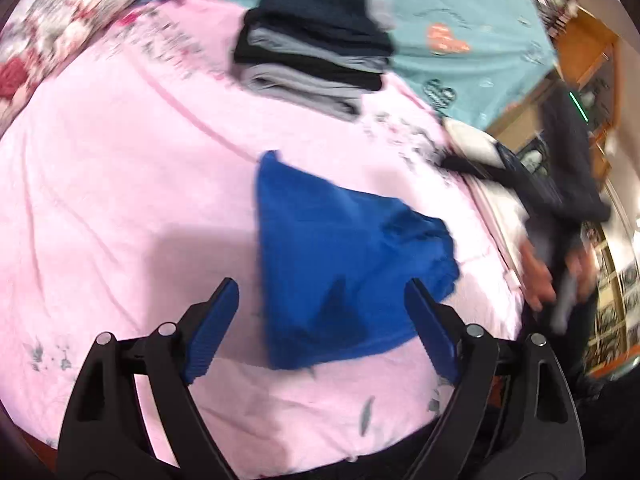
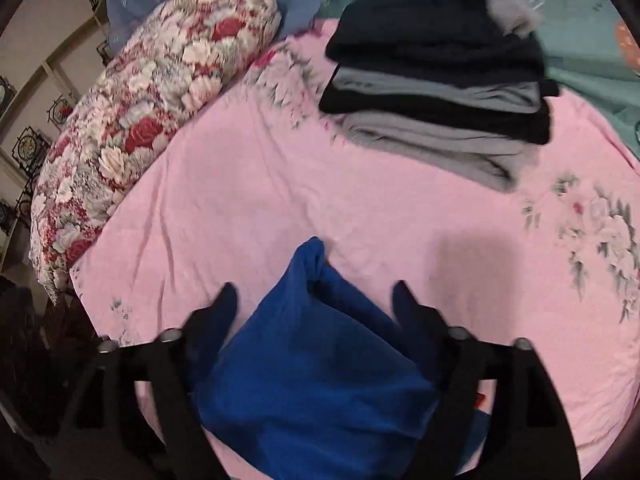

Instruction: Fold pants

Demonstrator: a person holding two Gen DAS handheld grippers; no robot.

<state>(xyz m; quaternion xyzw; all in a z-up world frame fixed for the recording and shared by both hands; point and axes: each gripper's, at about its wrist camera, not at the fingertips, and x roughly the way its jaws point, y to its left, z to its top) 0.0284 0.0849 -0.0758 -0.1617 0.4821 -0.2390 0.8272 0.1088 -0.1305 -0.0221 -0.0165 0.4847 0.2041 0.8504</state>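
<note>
Folded blue pants (image 1: 340,264) lie in a compact bundle on the pink bedspread (image 1: 120,184). My left gripper (image 1: 322,300) hovers over their near edge with its blue-padded jaws wide apart and nothing pressed between them. In the right wrist view the same blue pants (image 2: 312,368) fill the gap between the dark fingers of my right gripper (image 2: 314,300), which stands open above them without pinching the cloth. At the right edge of the left wrist view a hand (image 1: 538,276) holds the other gripper, blurred.
A stack of folded dark and grey clothes (image 1: 316,44) (image 2: 440,80) sits farther back on the bedspread. A floral quilt roll (image 2: 132,120) lies along the left. A teal sheet (image 1: 460,12) covers the far side. The bed edge and furniture are on the right.
</note>
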